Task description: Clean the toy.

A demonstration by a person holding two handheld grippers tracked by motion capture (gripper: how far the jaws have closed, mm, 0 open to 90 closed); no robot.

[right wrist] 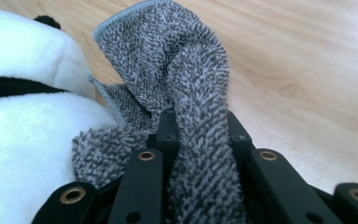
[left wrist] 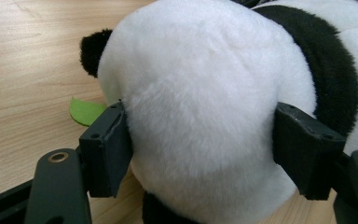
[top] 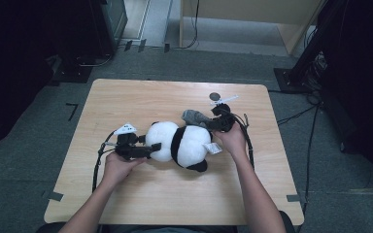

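Jaws of the left gripper (left wrist: 200, 154) squeeze the plush panda (left wrist: 214, 93); the right gripper (right wrist: 198, 135) pinches a grey towel (right wrist: 186, 70) (slippage likely if tugged).

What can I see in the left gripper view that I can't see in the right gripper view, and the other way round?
In the left gripper view: the left gripper's two black fingers pressing either side of the toy's white head, one black ear, and a green tag lying on the wood beside it.

In the right gripper view: a grey terry cloth bunched up and pinched between the right gripper's fingers.

Both share the plush panda, white with a black band, and the light wooden table underneath.
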